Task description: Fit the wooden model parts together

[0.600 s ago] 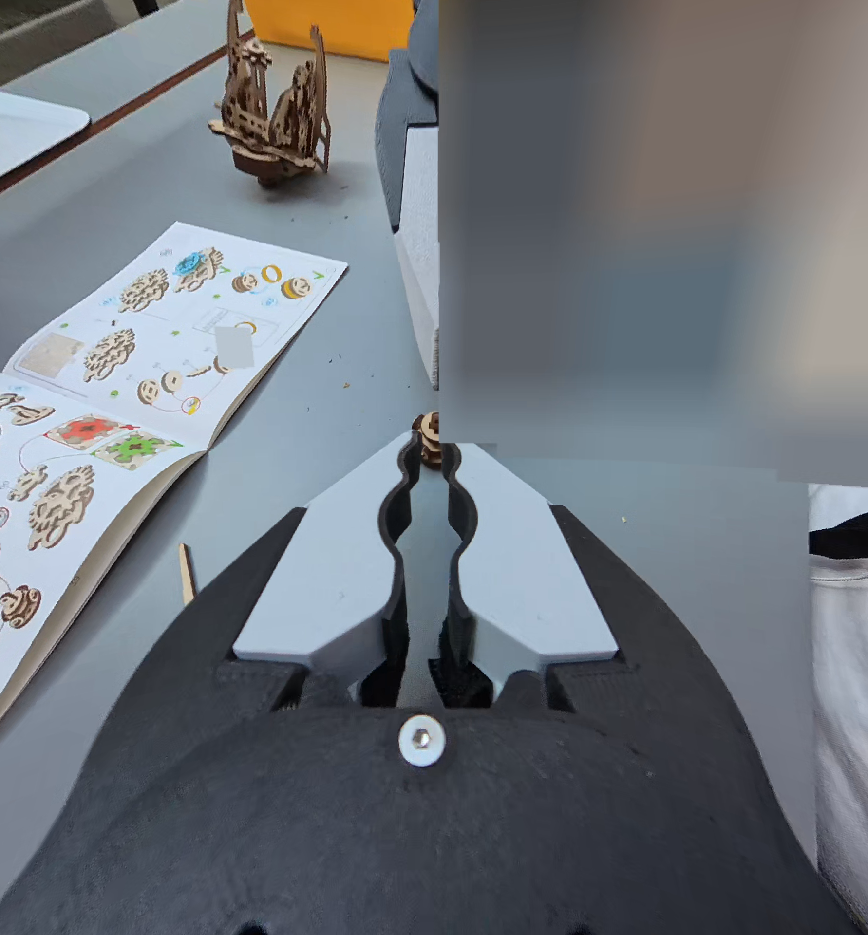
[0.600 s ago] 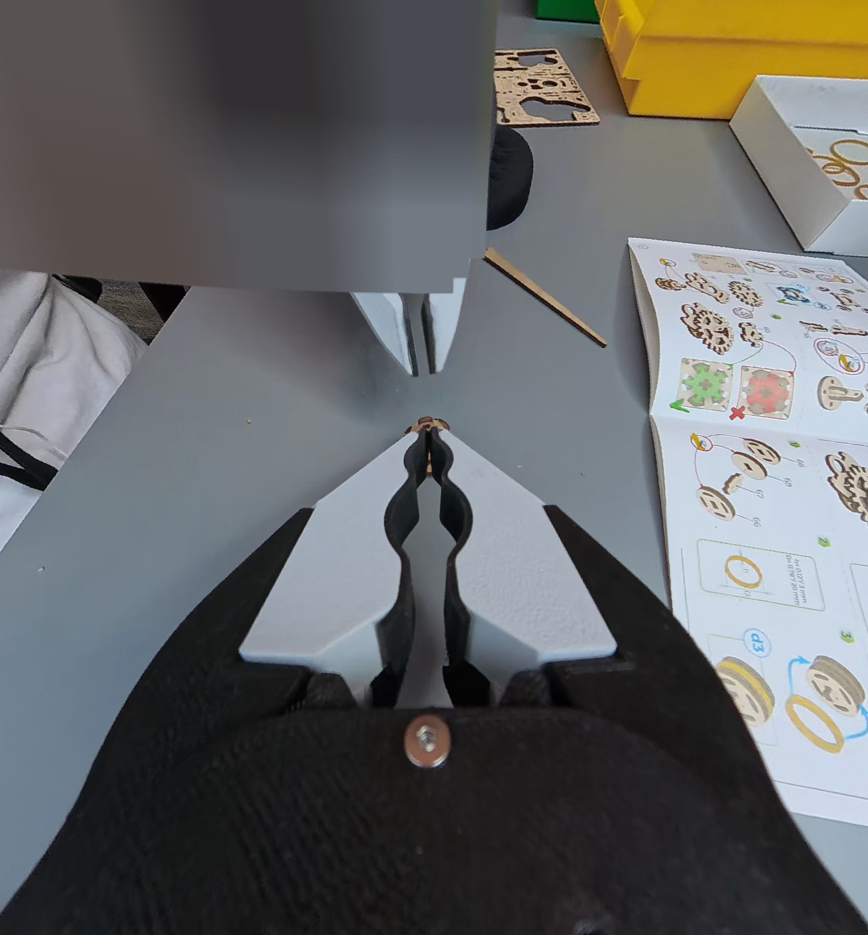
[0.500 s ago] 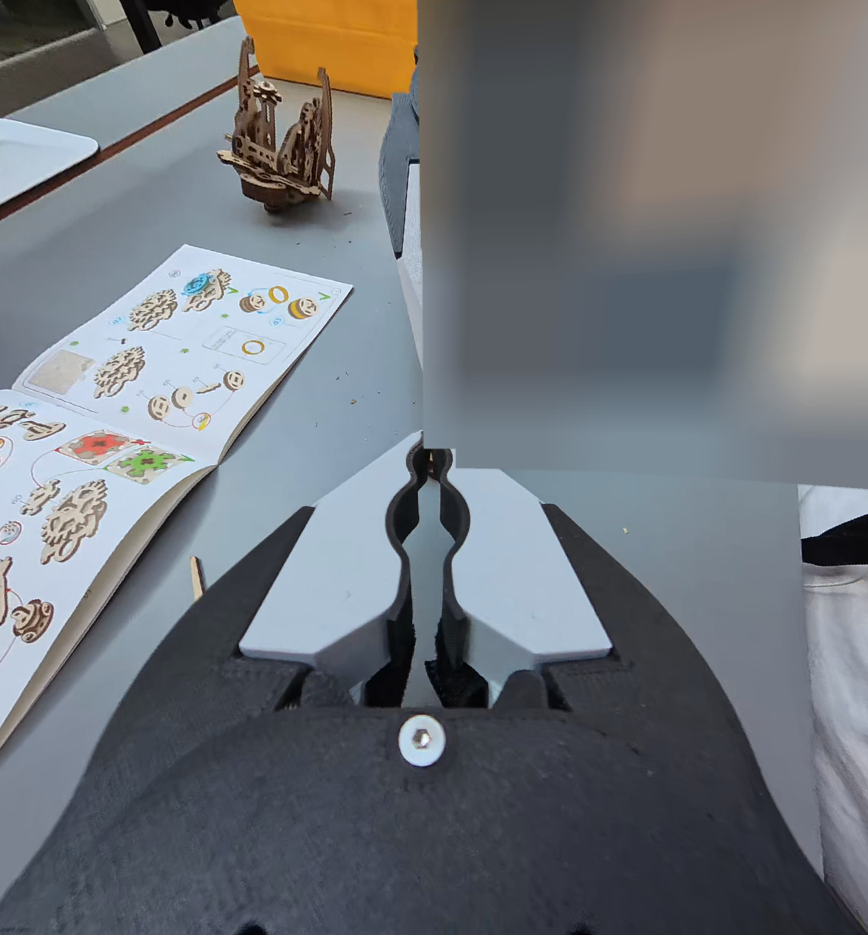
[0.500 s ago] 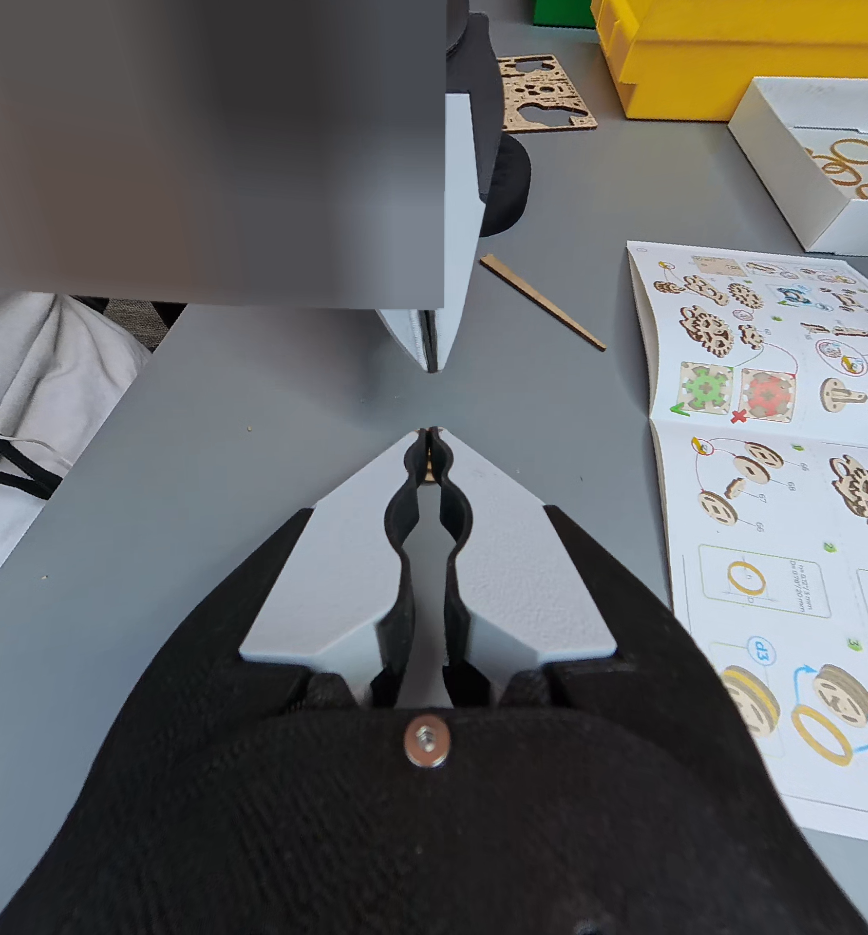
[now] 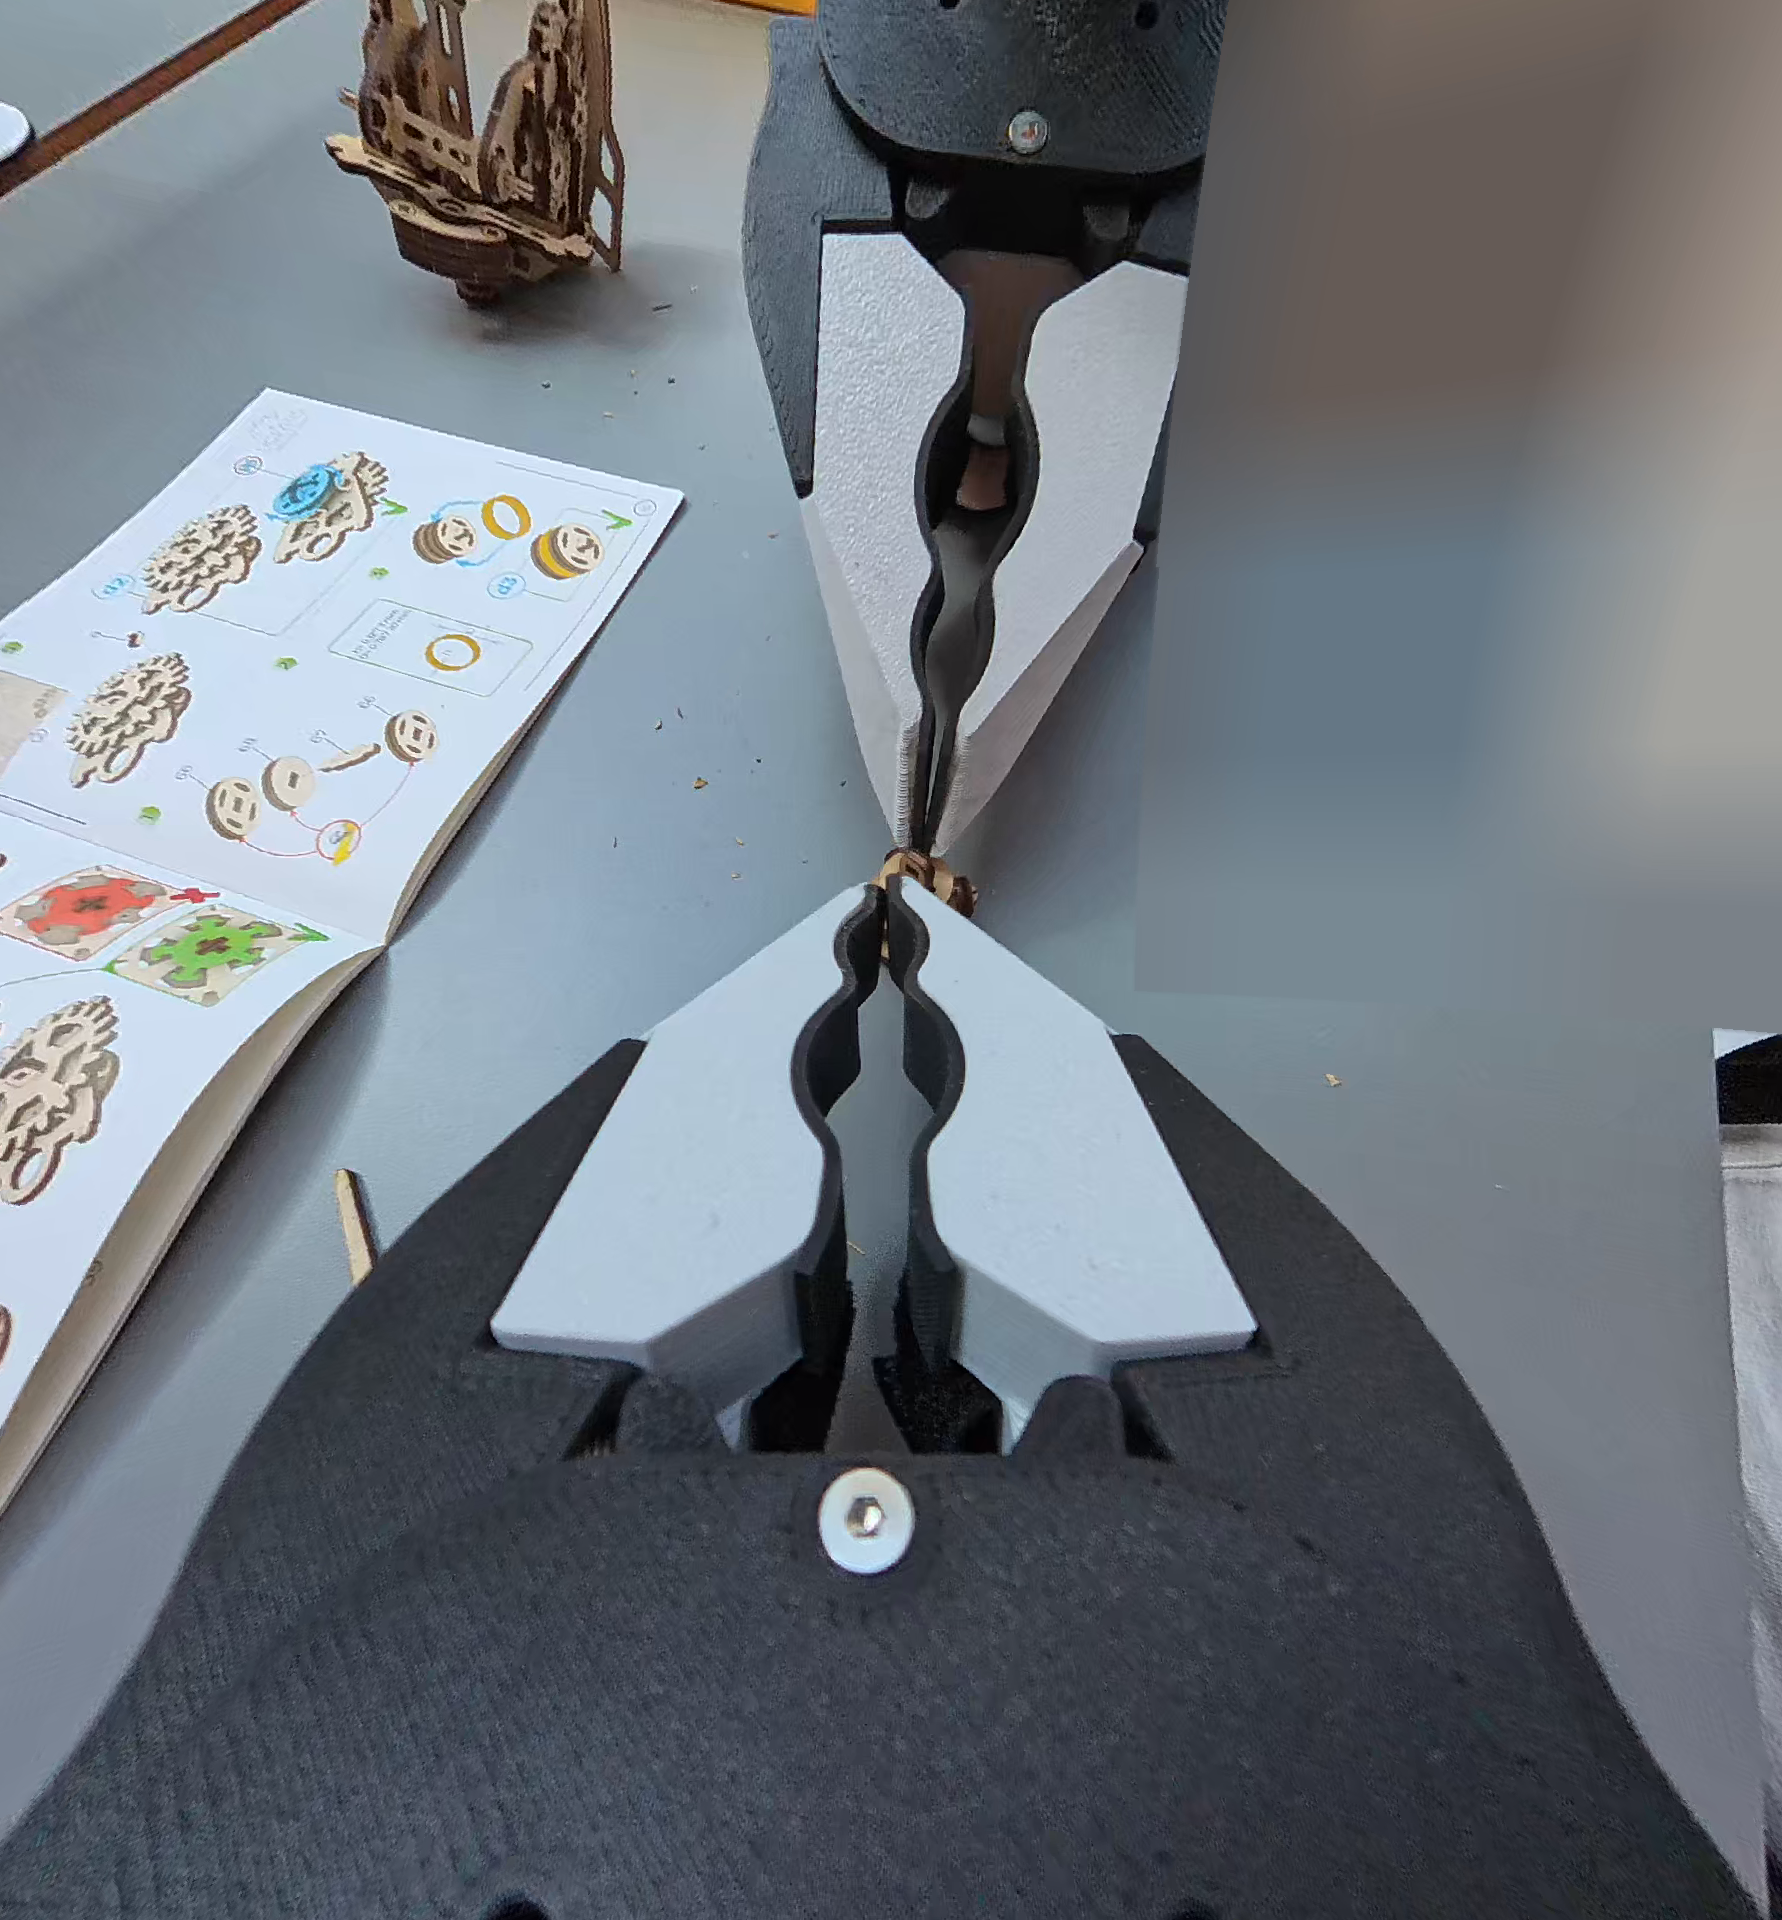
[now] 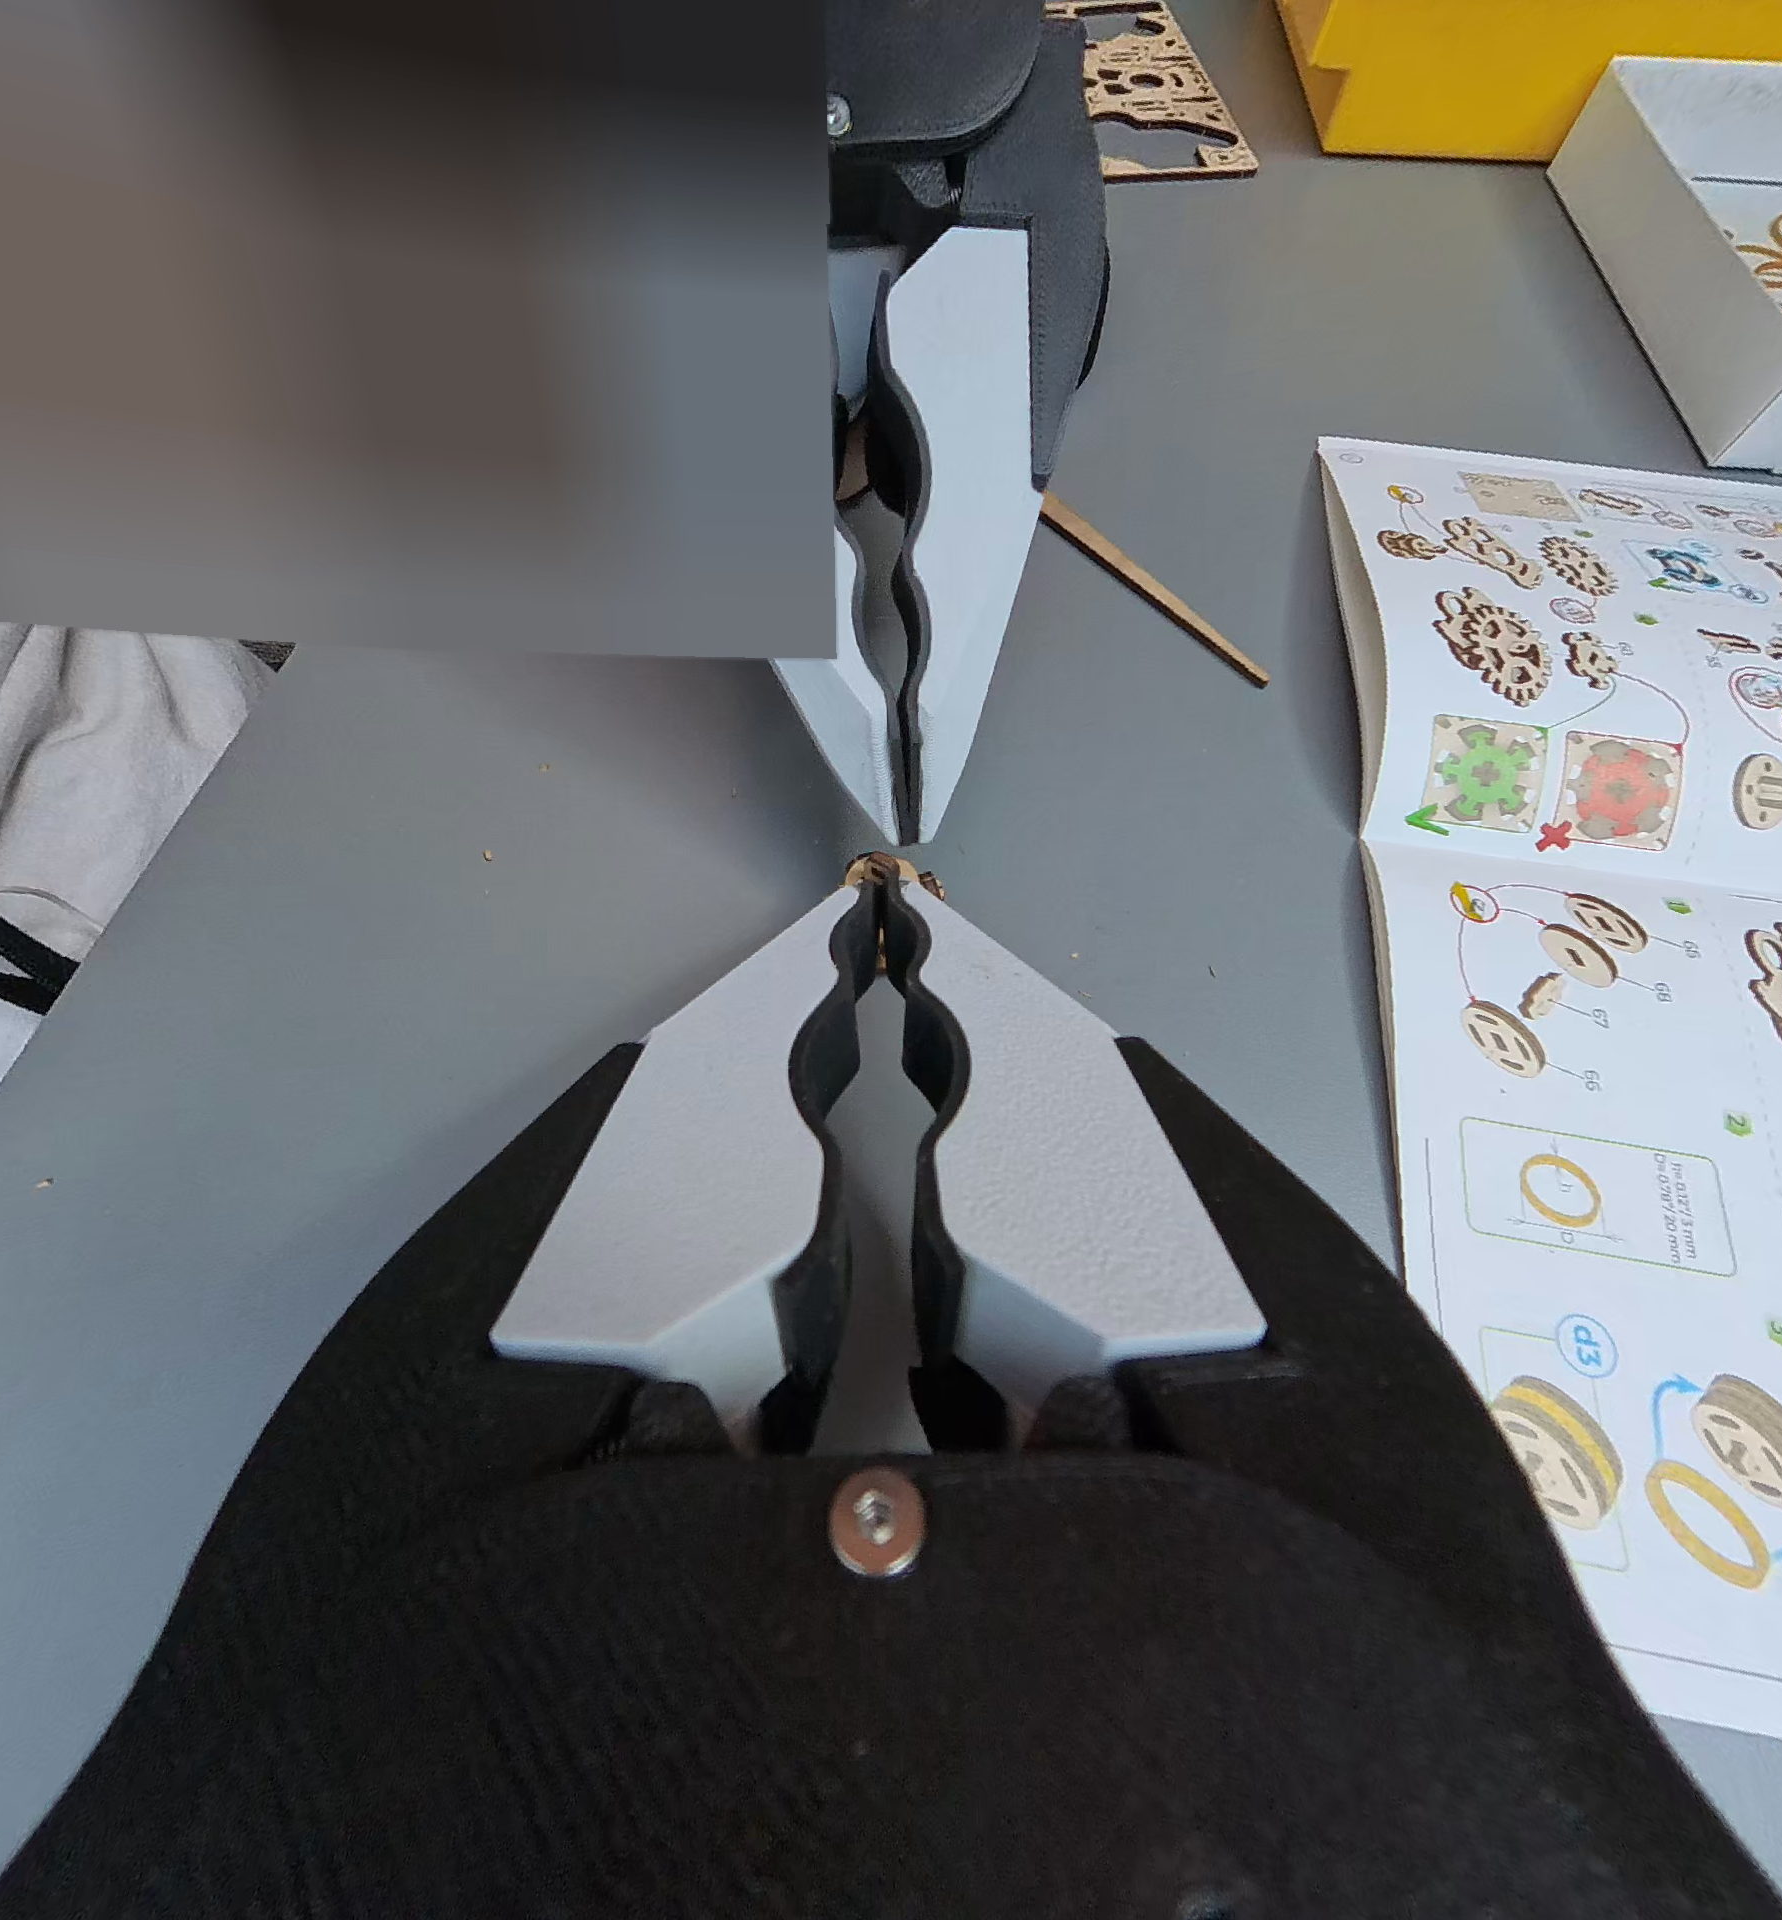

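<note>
The left gripper point(image 5: 887, 914) and right gripper point(image 6: 882, 904) are meeting tip to tip, each pinching its small wooden part point(image 5: 918, 868) just ahead of the fingertips.

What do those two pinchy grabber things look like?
They match. The left gripper and right gripper each have a rough black body shaped like a rounded shield, a silver bolt in the middle, and two pale grey wedge-shaped fingers lined with wavy black rubbery pads.

Open instruction booklet point(image 5: 243, 727) on grey table point(image 5: 575, 935); yellow bin point(image 6: 1552, 73), white box point(image 6: 1697, 260) behind.
</note>
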The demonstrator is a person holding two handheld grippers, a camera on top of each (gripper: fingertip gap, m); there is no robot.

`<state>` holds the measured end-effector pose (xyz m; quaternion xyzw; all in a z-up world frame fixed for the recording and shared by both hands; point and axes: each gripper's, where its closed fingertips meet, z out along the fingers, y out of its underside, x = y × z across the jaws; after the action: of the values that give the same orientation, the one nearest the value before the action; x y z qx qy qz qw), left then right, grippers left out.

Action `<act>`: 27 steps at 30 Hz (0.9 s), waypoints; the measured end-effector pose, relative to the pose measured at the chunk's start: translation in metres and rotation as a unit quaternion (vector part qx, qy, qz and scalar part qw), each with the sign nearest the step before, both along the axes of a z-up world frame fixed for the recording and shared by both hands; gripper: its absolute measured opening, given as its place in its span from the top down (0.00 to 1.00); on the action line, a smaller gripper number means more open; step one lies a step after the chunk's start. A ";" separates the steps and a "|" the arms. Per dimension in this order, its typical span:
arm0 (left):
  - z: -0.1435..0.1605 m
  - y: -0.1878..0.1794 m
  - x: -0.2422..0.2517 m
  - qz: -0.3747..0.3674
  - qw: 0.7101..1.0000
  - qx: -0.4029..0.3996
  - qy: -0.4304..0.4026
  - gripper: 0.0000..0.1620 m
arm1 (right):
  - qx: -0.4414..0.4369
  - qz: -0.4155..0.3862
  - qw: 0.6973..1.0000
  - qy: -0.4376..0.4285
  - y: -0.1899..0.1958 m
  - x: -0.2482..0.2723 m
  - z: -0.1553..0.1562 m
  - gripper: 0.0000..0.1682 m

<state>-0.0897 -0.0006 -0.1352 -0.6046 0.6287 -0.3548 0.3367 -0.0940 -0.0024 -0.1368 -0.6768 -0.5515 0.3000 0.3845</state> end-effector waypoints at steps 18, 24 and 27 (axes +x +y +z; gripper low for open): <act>-0.007 -0.003 -0.001 -0.014 1.000 0.006 0.018 1.00 | -0.026 -0.020 0.999 0.013 -0.003 -0.002 0.004 1.00; 0.016 -0.002 0.000 -0.011 0.999 -0.008 -0.031 1.00 | 0.007 -0.033 0.999 0.019 0.002 0.002 0.020 1.00; 0.018 -0.003 0.002 -0.015 0.999 -0.001 -0.029 1.00 | 0.018 -0.045 0.999 0.023 0.003 0.008 0.027 1.00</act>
<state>-0.0872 -0.0033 -0.1175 -0.5851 0.6271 -0.3781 0.3485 -0.0860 0.0010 -0.1098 -0.6867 -0.5165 0.2878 0.4229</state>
